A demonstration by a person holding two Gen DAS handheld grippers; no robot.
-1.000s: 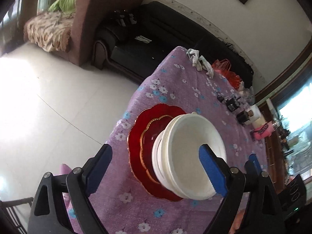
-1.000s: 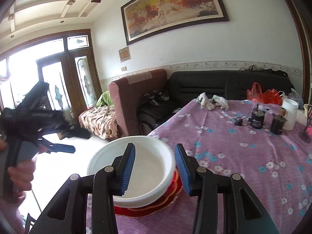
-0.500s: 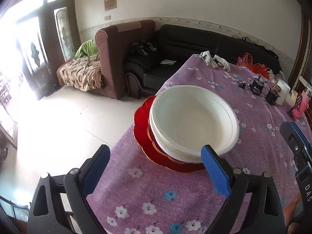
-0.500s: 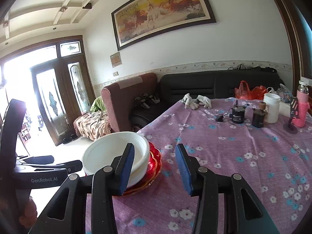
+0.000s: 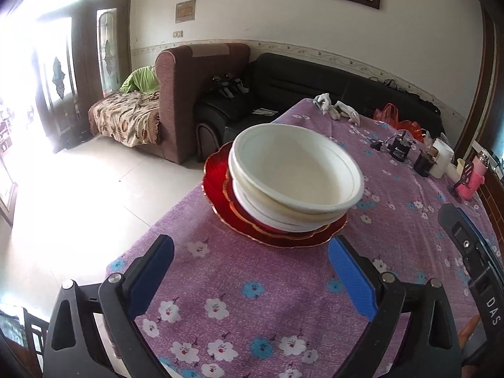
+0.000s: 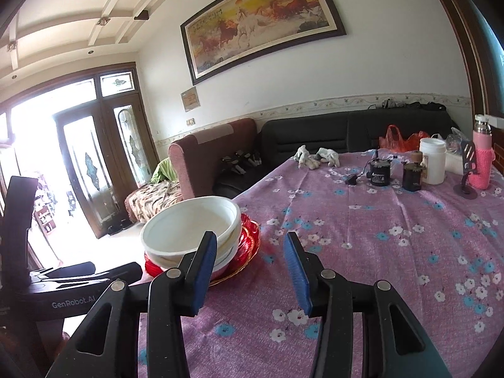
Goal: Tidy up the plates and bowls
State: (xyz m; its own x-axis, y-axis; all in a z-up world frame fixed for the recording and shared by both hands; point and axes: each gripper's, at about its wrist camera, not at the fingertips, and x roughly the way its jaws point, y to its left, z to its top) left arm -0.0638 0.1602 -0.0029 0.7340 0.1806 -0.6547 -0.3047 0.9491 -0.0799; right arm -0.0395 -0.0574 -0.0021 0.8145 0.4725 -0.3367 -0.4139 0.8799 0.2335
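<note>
Near the corner of the counter [image 5: 283, 299], on a purple flowered cloth [image 6: 393, 252], stands one stack; at the bottom lie red scalloped plates [image 5: 217, 186] with gold edges, a larger one under a smaller one; on them sit white bowls [image 5: 293, 170], nested, the top one sitting slightly askew so that the rims beneath show on the near side. In the right wrist view the same bowls [image 6: 192, 226] and red plates [image 6: 249, 242] stand just left of the right gripper's blue pads.

The left gripper [image 5: 252, 277] hovers short of the stack, spread wide, with nothing between its pads [image 5: 352, 280]; the plates' near edge lies just beyond the fingertips, apart from them. The right gripper [image 6: 249, 267] is also released, its pads [image 6: 204, 267] parted over bare cloth and holding nothing; its left pad overlaps the bowls in the view, but whether it touches them I cannot tell. Each gripper's black body shows at the edge of the other's view.

Toward the far end of the counter lie white gloves [image 6: 315, 156], a black charger with its cable [image 6: 379, 170], a dark jar [image 6: 412, 174], a white tub [image 6: 433, 160], a pink bottle [image 6: 482, 157] and a red plastic bag [image 6: 400, 140]; behind stand a black sofa [image 6: 315, 135] and a brown armchair [image 6: 208, 154]; a horse painting [image 6: 261, 22] hangs on the wall.
</note>
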